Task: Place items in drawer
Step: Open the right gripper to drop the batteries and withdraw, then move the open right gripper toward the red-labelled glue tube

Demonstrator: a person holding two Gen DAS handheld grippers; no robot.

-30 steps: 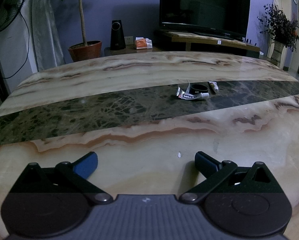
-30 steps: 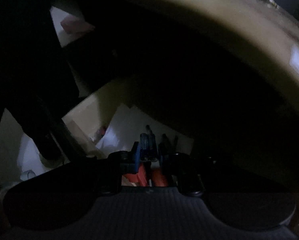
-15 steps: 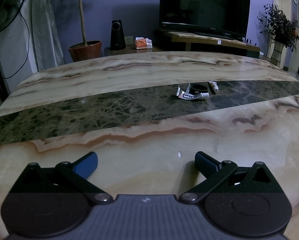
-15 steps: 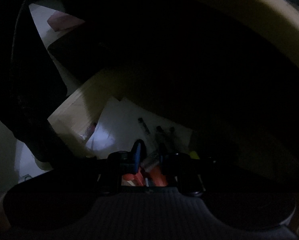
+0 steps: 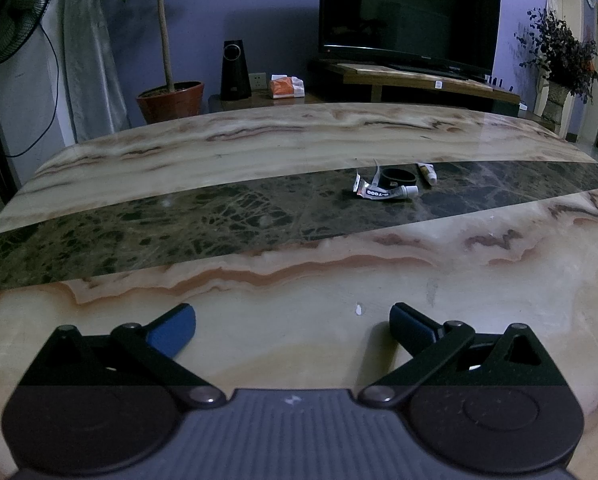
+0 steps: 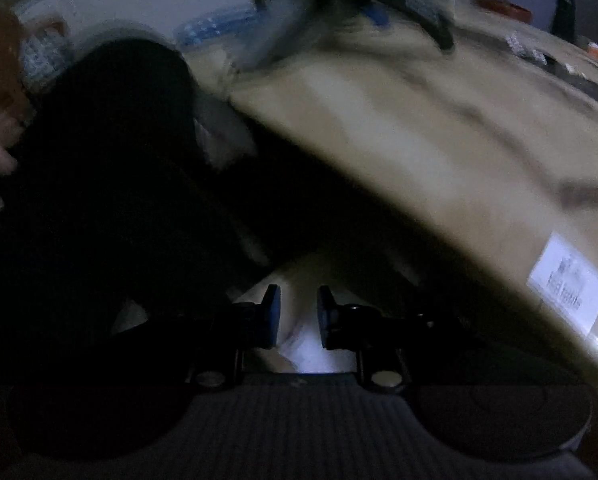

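Here, the items lay on the table's (image 5: 259, 152) dark marble band: a crumpled glue tube (image 5: 385, 192) with a white cap, a black ring (image 5: 398, 176) touching it, and a small tube (image 5: 427, 172) just beside. The left gripper (image 5: 293, 322) rested near the table edge, jaws spread wide and empty. The right gripper (image 6: 297, 312), parted narrowly and empty, hung below the blurred tabletop over something pale; the drawer could not be made out.

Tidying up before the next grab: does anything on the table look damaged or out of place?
The glue tube on the table's dark band is squeezed flat, its tail end curled up. It lies against a black ring, with a second small tube just beyond. Nothing looks spilled.
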